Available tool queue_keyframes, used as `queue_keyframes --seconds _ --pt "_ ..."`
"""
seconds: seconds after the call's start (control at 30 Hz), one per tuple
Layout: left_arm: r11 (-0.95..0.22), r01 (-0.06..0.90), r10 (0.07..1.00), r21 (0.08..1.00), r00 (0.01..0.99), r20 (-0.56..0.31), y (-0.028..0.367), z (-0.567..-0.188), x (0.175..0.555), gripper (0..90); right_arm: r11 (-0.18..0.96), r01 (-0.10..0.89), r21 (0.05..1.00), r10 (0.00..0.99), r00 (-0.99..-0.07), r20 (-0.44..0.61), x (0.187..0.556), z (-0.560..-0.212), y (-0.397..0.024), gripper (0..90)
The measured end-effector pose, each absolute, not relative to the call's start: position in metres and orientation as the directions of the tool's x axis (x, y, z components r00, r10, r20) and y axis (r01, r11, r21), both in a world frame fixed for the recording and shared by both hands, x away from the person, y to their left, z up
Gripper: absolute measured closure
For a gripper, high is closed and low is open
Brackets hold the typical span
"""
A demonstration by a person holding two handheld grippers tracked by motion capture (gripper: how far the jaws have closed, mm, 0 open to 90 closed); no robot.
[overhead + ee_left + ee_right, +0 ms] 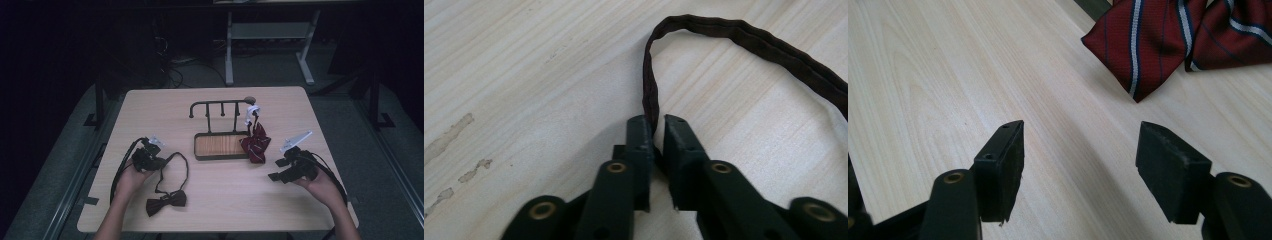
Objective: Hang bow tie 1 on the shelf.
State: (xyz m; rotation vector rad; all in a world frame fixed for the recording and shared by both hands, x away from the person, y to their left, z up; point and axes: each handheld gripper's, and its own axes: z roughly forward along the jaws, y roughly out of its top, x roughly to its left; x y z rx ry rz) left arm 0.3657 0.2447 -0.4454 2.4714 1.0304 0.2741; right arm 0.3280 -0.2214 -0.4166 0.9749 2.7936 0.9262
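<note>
A dark bow tie (166,201) lies near the table's front, and its thin strap (176,165) loops up toward my left gripper (160,161). In the left gripper view the jaws are pinched together on the strap (651,95), which runs out from between the fingertips of that gripper (656,125) and curves away to the right. A red striped bow tie (256,142) hangs from the right end of a black rack (220,106). My right gripper (277,170) rests to its right, and in its own view that gripper (1080,145) stands open over bare wood, short of the red tie (1148,40).
The rack stands on a wooden base tray (220,146) at the table's middle. A white clip (251,112) sits at the rack's right end above the red tie. A desk frame and cables stand on the dark floor behind the table.
</note>
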Motion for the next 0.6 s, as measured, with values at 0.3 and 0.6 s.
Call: queue_keyframes --seconds 0.3,0.6 --pt "-0.65 0.599 0.687 0.468 0.726 0.025 0.241 -0.444 0.363 89.5 0.626 0.552 0.551 0.576 -0.804 0.15 0.328 -0.418 -0.219 35.5" --pt "-0.654 0.572 0.661 0.496 0.75 0.007 0.239 -0.434 0.356 89.6 0.616 0.559 0.555 0.577 -0.8 0.166 0.329 -0.419 -0.224 34.3"
